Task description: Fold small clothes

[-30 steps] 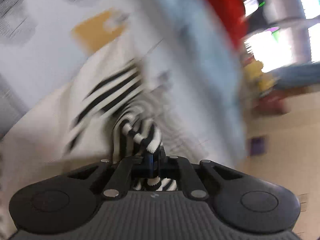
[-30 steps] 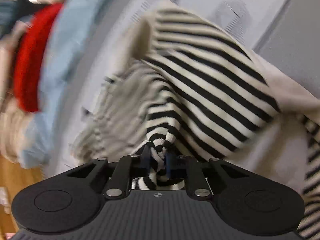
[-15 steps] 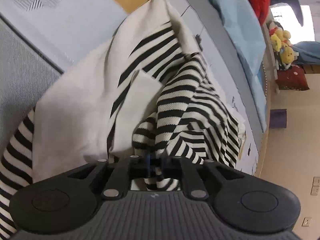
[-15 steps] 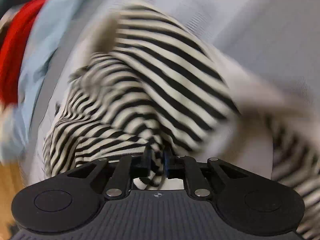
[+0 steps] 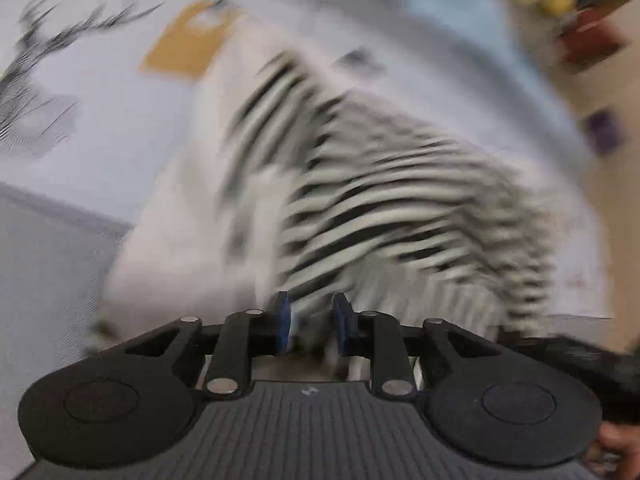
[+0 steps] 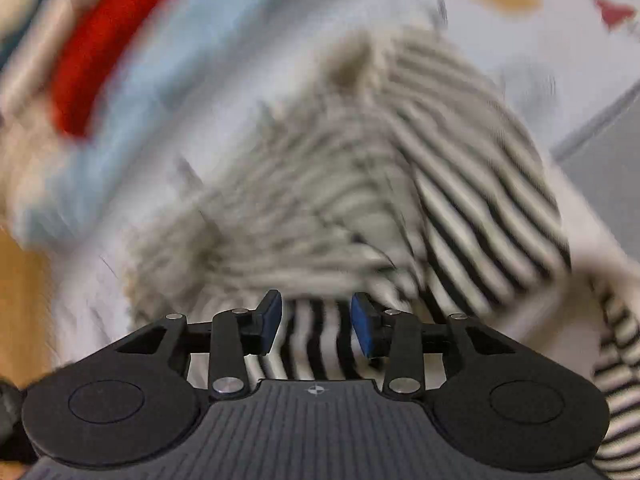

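Observation:
A small black-and-white striped knit garment with a cream panel lies bunched on a pale patterned surface; it shows in the left wrist view (image 5: 384,208) and in the right wrist view (image 6: 460,184). Both views are blurred by motion. My left gripper (image 5: 310,322) is open, its blue pads apart just over the garment's near edge. My right gripper (image 6: 316,326) is open, its pads apart with striped fabric lying between and below them, not pinched.
A light blue cloth (image 6: 132,112) and a red item (image 6: 96,48) lie beyond the garment. A mustard patch (image 5: 188,44) is printed on the surface. Wooden floor (image 6: 24,280) shows past the surface's edge. The other gripper's dark edge (image 5: 580,360) shows at the right.
Both grippers were shut on the striped garment; now both have opened and let it go. The garment has dropped into a heap on the surface, and both cameras are moving.

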Available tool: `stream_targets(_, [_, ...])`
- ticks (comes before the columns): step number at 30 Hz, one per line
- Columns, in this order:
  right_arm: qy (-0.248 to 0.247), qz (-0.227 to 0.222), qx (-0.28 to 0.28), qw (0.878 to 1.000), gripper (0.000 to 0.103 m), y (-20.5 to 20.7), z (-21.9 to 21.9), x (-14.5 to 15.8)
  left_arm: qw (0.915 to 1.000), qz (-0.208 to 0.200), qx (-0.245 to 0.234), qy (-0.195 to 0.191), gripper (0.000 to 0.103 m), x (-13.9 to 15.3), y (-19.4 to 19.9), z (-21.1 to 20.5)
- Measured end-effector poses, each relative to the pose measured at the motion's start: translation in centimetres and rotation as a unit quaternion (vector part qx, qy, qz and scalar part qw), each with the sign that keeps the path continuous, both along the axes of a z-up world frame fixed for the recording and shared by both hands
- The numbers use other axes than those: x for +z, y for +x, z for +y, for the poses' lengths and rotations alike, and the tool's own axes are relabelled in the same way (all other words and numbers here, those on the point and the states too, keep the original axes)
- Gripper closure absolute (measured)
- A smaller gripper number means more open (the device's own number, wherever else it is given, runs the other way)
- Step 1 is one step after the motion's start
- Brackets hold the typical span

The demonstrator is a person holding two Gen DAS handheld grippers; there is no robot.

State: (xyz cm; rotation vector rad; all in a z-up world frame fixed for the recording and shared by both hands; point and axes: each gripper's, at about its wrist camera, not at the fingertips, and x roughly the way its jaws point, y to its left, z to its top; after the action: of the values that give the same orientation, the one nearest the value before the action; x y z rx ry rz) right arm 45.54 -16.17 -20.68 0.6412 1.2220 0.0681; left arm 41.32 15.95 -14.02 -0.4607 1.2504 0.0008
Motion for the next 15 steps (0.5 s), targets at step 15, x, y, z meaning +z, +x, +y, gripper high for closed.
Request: stream_targets(15, [-0.005, -0.117, -0.062, 0.991, 0.067, -7.4, -6.0, 9.5, 0.9882, -0.135, -0.033, 0.064, 0.066, 8.8, -8.5, -1.4])
